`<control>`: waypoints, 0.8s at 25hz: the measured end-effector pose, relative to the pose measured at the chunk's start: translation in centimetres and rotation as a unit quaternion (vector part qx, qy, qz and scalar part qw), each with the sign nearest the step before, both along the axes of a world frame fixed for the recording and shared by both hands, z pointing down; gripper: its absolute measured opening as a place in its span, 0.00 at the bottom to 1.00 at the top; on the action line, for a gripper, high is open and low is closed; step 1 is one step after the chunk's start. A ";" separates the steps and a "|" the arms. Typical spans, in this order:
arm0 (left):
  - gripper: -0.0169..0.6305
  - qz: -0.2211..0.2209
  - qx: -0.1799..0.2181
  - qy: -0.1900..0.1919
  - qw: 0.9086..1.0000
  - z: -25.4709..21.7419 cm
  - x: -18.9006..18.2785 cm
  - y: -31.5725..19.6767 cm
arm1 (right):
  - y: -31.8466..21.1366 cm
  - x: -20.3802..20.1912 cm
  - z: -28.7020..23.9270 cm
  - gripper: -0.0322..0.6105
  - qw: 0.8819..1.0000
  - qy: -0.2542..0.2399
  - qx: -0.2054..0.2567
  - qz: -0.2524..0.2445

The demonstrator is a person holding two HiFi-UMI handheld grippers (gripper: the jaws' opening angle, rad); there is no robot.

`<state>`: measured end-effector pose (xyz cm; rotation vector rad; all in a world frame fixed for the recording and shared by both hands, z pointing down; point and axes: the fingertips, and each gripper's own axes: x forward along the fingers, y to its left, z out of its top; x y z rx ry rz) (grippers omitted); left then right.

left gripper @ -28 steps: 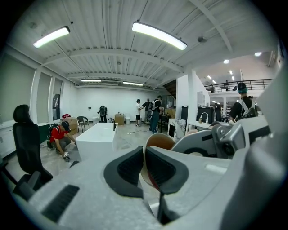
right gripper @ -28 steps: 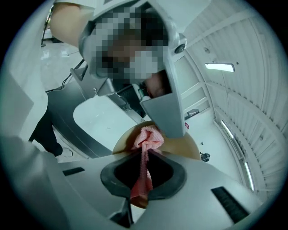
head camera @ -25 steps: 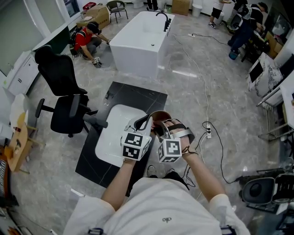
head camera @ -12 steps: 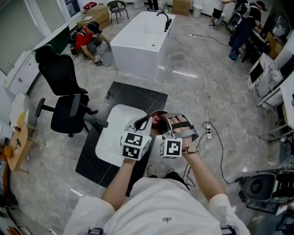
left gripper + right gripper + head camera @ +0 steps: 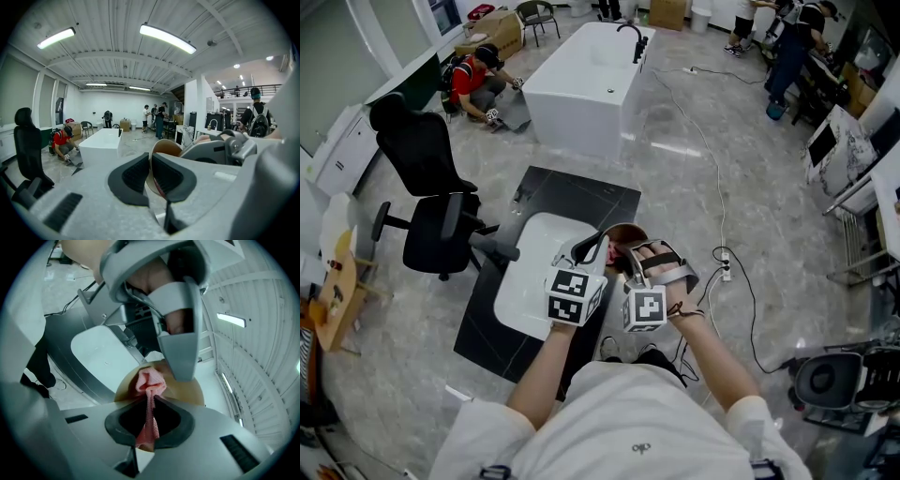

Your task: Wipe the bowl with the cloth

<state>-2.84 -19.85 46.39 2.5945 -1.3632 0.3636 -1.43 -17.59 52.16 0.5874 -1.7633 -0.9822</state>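
A brown bowl (image 5: 625, 232) is held up above the white basin (image 5: 525, 281), tilted on its side. My left gripper (image 5: 602, 247) is shut on its rim; in the left gripper view the thin rim (image 5: 164, 149) runs between the dark pads (image 5: 135, 174). My right gripper (image 5: 630, 257) is shut on a pink cloth (image 5: 150, 384), whose bunched end presses against the bowl's tan inside (image 5: 190, 391). In the right gripper view the left gripper (image 5: 180, 350) looms just above the bowl. The rest of the cloth is hidden between the jaws.
The basin sits in a dark slab (image 5: 581, 199). A black office chair (image 5: 431, 202) stands to the left and a white bathtub (image 5: 586, 84) lies behind. A cable with a power strip (image 5: 724, 267) runs on the floor at right. People work far off.
My right gripper with the cloth shifted up and right, then came back down against the bowl, rolling a little. The left gripper and the bowl stayed still.
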 end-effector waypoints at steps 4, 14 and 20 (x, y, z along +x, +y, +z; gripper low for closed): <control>0.07 0.002 0.000 0.001 1.000 0.2 0.1 0.2 | 0.8 -0.9 0.2 0.09 1.000 -0.008 -0.007 -0.009; 0.07 0.000 -0.005 0.011 1.000 0.4 0.0 0.1 | 0.5 -1.6 -1.4 0.09 0.997 -0.076 -0.024 -0.003; 0.06 -0.008 -0.007 0.006 1.000 0.7 -0.7 -0.3 | 1.8 -1.9 -0.5 0.09 0.998 -0.031 -0.022 -0.047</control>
